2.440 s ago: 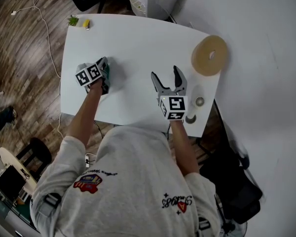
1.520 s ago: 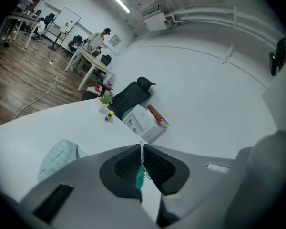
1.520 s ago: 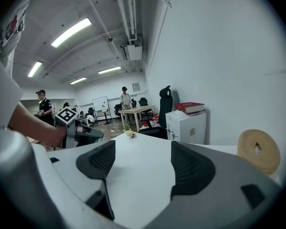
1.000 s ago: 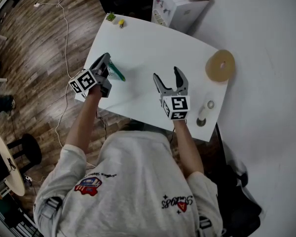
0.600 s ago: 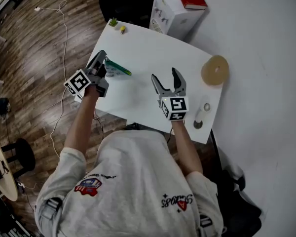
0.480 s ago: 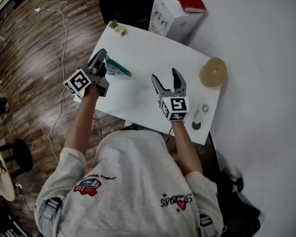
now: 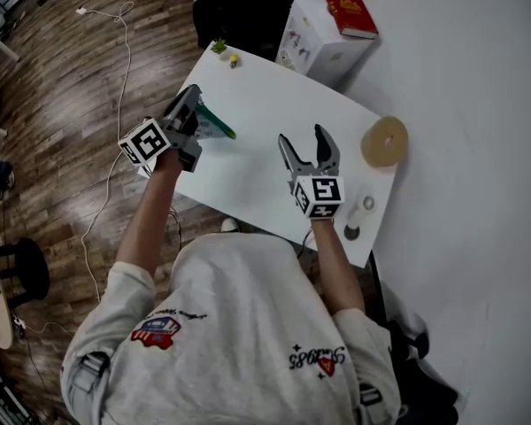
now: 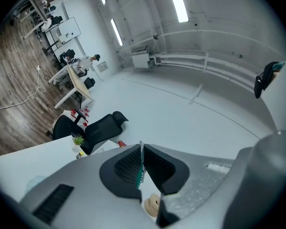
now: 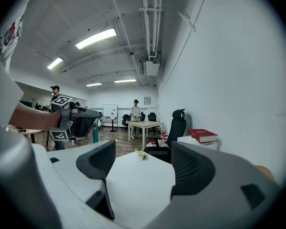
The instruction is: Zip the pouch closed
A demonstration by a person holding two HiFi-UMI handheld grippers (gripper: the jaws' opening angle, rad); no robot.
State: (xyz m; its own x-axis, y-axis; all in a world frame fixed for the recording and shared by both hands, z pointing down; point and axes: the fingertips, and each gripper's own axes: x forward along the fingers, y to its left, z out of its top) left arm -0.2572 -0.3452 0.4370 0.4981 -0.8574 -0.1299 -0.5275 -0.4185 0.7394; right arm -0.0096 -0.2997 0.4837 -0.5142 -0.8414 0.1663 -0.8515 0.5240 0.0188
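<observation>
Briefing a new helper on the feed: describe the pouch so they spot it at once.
Find the white table. At its left edge, the left gripper pinches the pouch in its shut jaws. It is the only flat green thing there; the tan tape roll lies far right.

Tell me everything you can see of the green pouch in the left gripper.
The pouch is thin, flat and teal-green, seemingly soft. The left gripper is shut on one end, holding it above the white table, free end toward the table's middle. The left gripper view shows only its thin edge pinched between the pads. The zip's state cannot be told.
</observation>
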